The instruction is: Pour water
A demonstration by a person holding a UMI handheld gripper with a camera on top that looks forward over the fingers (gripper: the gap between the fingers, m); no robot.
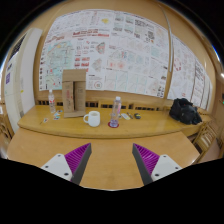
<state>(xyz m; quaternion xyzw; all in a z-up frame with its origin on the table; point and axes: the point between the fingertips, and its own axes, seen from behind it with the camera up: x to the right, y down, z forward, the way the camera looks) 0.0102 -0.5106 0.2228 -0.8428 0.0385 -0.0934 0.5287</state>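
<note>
Water bottle (pixel 116 110) standing upright on bench (pixel 150 127), white cup (pixel 93 119) just beside it; gripper (pixel 112 160) spread, empty.

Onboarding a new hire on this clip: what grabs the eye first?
The wall of printed sheets behind the wooden table dominates. On the table's far part stand a water bottle and a white mug, with a cardboard box behind. The gripper fingers are open, well short of the bottle.

Near table (pixel 110 160) just beyond fingers (pixel 78 158); far table (pixel 60 126) behind it. On far table, left to right: bottle (pixel 53 103), box (pixel 74 92), mug (pixel 93 119), bottle (pixel 116 110), bag (pixel 184 111). Posters (pixel 110 45) on wall behind.
</note>
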